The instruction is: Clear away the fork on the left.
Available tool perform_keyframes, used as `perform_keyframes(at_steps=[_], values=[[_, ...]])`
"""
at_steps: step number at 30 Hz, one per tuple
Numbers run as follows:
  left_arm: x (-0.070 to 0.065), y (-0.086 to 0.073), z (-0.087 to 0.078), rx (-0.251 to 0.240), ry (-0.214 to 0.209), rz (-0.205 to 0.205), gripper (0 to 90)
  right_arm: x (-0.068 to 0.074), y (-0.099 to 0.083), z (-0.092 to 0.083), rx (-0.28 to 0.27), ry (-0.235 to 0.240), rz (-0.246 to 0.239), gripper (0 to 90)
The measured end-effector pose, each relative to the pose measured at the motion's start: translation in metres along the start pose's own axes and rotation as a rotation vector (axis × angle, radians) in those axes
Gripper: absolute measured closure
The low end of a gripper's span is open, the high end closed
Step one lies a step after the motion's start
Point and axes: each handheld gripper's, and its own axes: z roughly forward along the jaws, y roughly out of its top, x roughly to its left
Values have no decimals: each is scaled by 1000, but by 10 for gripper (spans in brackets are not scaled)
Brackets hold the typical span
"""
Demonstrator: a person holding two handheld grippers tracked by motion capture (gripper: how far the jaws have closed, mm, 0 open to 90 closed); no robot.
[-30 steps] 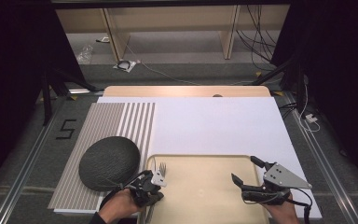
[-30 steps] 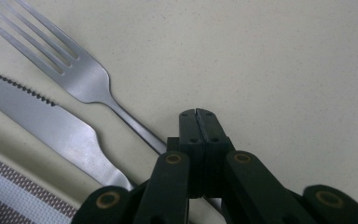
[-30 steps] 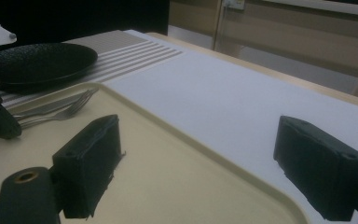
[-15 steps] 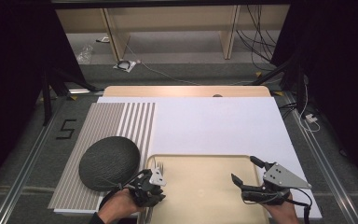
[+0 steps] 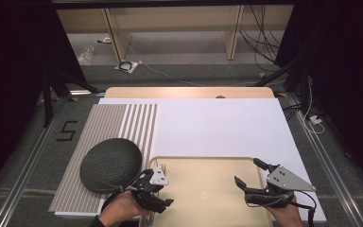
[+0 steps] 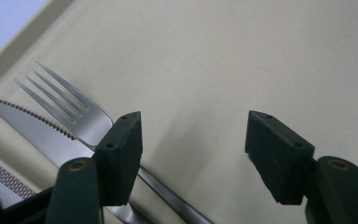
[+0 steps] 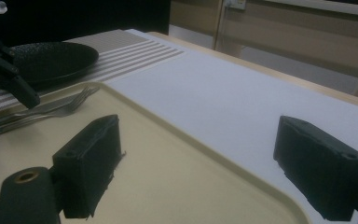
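at near-left corner of tray, left gripper (image 5: 158, 177) jaws just opened wide, nothing between pads. silver metal fork (image 6: 70, 107) and serrated silver knife (image 6: 28, 123) lie side by side on beige plastic tray (image 5: 208, 189), just beside left jaw. round black plate (image 5: 111, 164) on striped mat (image 5: 118, 123), beside tray. right gripper (image 5: 248, 172) wide open, empty, above tray's right part.

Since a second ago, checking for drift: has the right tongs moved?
No. The right tongs sit at the same spot over the tray's right side as before, open.
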Motion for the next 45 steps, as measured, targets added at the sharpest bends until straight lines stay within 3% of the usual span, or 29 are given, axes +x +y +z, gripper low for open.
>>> perform_keyframes(at_steps=[12,33,45], values=[[2,1,-7,-79,43,-19,239,0,0,0,0,0,0,159],[13,-4,-20,-148,122,-73,203,0,0,1,-5,-2,-3,159],[23,-11,-27,-177,165,-132,187,-1,-1,1,-4,-1,-2,159]])
